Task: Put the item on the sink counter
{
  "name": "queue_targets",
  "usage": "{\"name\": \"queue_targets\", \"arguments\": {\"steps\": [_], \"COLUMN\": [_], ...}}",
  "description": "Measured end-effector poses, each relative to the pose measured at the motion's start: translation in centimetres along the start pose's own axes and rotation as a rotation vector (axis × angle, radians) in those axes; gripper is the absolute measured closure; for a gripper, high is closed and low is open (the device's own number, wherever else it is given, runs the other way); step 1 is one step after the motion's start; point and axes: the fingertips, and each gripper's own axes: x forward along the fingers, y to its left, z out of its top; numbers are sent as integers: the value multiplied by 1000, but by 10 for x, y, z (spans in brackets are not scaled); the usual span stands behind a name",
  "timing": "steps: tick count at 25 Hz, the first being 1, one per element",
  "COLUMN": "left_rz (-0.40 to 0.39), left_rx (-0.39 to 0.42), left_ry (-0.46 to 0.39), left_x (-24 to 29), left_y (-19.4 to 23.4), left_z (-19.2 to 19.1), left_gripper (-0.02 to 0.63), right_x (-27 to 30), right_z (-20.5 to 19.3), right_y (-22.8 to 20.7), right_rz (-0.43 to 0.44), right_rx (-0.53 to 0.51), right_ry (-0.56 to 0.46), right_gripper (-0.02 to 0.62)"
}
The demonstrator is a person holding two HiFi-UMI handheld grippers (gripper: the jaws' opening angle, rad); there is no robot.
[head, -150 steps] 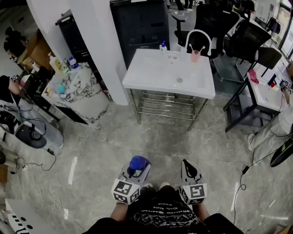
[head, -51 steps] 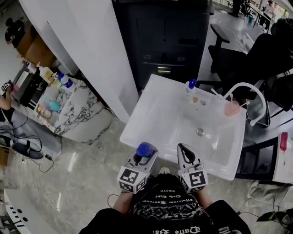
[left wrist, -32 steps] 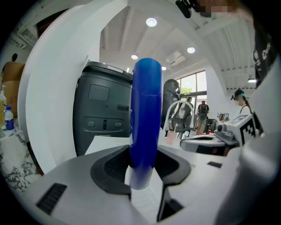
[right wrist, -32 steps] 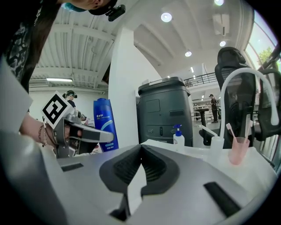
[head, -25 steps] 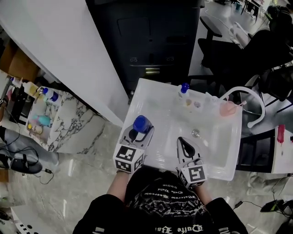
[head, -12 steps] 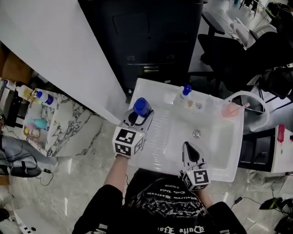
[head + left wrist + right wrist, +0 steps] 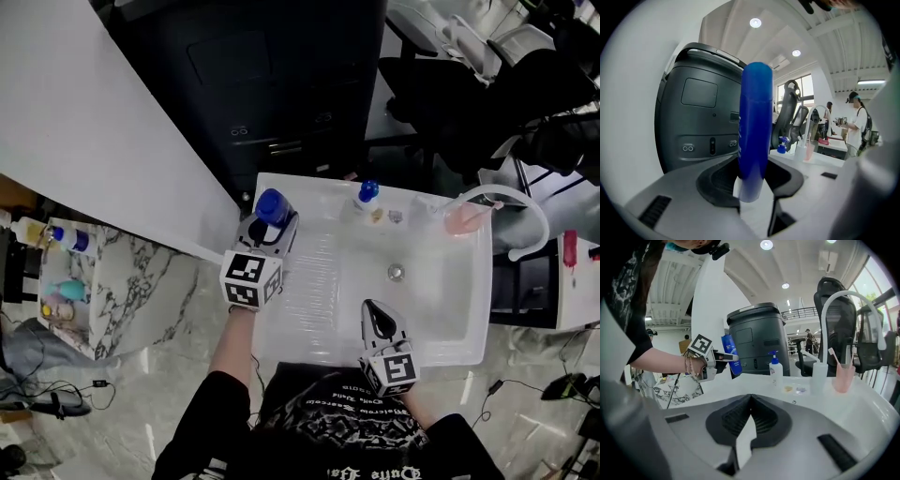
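The item is a blue bottle (image 7: 272, 204), and my left gripper (image 7: 270, 227) is shut on it. It stands upright between the pads in the left gripper view (image 7: 754, 131). The bottle hangs over the back left corner of the white sink counter (image 7: 309, 281). The right gripper view shows the same bottle (image 7: 729, 355) held above the counter's left side. My right gripper (image 7: 373, 317) is over the counter's front edge, before the basin, its jaws together with nothing in them (image 7: 750, 401).
At the counter's back stand a pump soap bottle (image 7: 367, 194) and a pink cup (image 7: 459, 220) with toothbrushes, next to a white arched faucet (image 7: 525, 211). A dark cabinet (image 7: 281, 84) stands behind, a white pillar (image 7: 94, 122) and a marble table (image 7: 122, 281) to the left.
My left gripper has carried the blue bottle forward from the counter's front left to its back left corner. The right gripper has dropped a little toward the front edge.
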Motion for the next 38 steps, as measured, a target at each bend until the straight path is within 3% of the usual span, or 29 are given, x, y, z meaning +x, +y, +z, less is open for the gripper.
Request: {"name": "queue_targets", "arguments": {"steps": [10, 22, 38], "left_rz": [-2, -25, -48], "left_rx": [9, -7, 78], "left_ry": [39, 80, 75], "left_x": [44, 81, 96], "left_y": [35, 67, 60], "left_z": [-26, -52, -58], "left_gripper": [446, 446, 443], "right_x": [45, 63, 72], "right_z": [25, 10, -5], "right_y": [25, 20, 22], "right_rz": [43, 18, 39], "right_rx": [-21, -29, -79], "right_ry": [-34, 45, 105], "right_gripper": [597, 597, 597]}}
